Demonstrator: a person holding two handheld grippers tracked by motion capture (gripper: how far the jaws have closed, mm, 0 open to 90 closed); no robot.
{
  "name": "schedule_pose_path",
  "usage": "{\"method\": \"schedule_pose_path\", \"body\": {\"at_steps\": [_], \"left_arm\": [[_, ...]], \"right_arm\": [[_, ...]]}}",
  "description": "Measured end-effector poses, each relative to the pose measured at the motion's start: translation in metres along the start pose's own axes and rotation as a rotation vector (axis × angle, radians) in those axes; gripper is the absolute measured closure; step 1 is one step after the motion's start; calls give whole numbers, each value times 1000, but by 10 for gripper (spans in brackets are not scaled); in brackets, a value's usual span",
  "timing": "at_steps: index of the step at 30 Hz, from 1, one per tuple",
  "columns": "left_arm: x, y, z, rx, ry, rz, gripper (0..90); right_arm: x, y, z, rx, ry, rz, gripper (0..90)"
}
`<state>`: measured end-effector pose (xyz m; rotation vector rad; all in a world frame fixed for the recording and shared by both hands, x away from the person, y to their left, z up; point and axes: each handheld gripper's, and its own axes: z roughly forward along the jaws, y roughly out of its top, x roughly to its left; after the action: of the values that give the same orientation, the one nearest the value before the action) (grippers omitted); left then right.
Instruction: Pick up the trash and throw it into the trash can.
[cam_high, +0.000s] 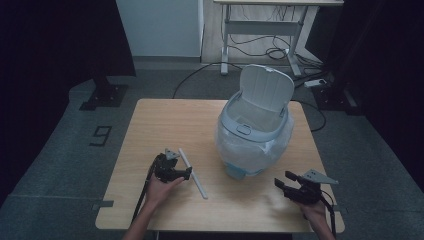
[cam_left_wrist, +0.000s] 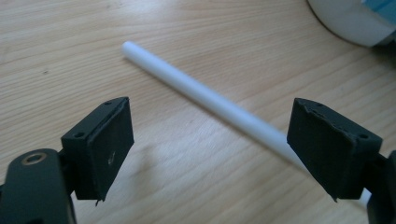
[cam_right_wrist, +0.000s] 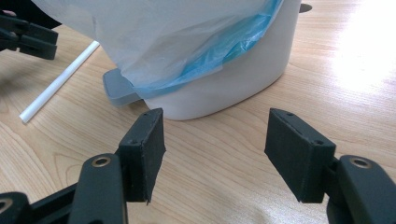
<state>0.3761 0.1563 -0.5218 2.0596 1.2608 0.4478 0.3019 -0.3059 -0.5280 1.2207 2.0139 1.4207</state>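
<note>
Left gripper view: left claw (cam_left_wrist: 210, 144) gapes wide over the white tube (cam_left_wrist: 210, 100) lying flat on the desk (cam_left_wrist: 70, 37) — not gripped yet. Right claw (cam_right_wrist: 215, 154) also wide, empty, near the lined bin (cam_high: 255, 135), lid up. Pickup and everything after — still left.

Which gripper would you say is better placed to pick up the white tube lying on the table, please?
Probably the left. The left gripper hovers with open jaws right over the white tube, which runs between them. The right gripper is also open but faces the lined bin, apart from the tube.
</note>
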Motion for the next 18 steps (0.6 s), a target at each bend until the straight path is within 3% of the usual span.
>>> {"method": "schedule_pose_path", "body": {"at_steps": [10, 18], "left_arm": [[-6, 4, 18, 41, 7, -12, 150], [-2, 3, 21, 62, -19, -21, 188]], "right_arm": [[-1, -2, -1, 2, 3, 12, 371], [-2, 0, -3, -13, 11, 32, 370]]}}
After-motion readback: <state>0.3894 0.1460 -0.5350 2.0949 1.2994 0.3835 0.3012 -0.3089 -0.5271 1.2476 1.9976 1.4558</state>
